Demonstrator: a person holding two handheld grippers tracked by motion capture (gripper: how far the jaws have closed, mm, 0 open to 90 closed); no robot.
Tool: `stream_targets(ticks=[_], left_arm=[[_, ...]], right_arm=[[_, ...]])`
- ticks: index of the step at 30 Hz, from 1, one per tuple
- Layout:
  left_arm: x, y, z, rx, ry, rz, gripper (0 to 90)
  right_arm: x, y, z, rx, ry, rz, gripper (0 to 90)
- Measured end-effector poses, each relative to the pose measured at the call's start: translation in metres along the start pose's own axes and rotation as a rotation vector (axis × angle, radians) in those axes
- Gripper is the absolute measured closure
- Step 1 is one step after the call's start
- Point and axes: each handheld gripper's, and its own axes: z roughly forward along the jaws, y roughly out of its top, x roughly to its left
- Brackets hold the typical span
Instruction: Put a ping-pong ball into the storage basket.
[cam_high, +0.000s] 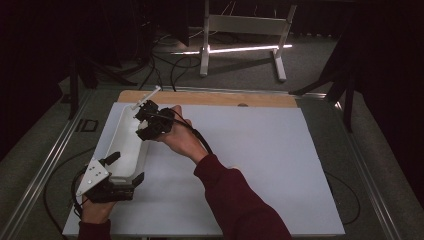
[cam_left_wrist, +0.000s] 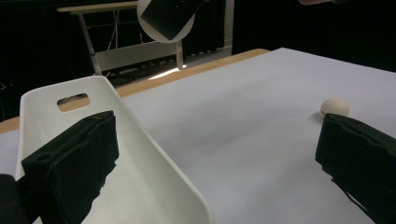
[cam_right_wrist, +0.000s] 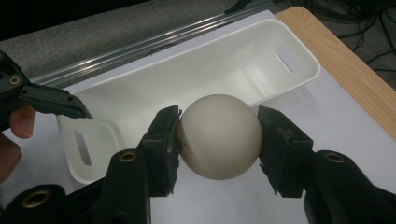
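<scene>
A long white bin (cam_high: 121, 142) with handle slots lies along the left of the white table (cam_high: 260, 165). My right gripper (cam_high: 150, 122) hangs over the bin's far half, shut on a cream ball (cam_right_wrist: 219, 149) pinched between both pads (cam_right_wrist: 164, 135). In the right gripper view the ball sits above the bin's (cam_right_wrist: 196, 70) near rim. My left gripper (cam_high: 125, 169) is at the bin's near end and stands open. One of its jaws is inside the bin (cam_left_wrist: 70, 88) and the other is outside, with the side wall between them. A second small ball (cam_left_wrist: 335, 107) rests on the table.
A wooden strip (cam_high: 210, 98) edges the table's far side. Beyond it a white stand (cam_high: 242, 30) and loose cables (cam_high: 170, 65) are on the floor. A metal rail (cam_high: 45, 165) runs along the table's left. The right forearm in a dark red sleeve (cam_high: 235, 200) crosses the middle.
</scene>
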Motion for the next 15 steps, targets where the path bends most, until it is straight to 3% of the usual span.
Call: stream_targets(ticks=[15], left_arm=[[-0.0004,0.0007,-0.0009,-0.005,-0.002,-0.001,0.1]], right_arm=[[0.0017,0.0048,0.0042,-0.005,-0.001,0.013,50.2]])
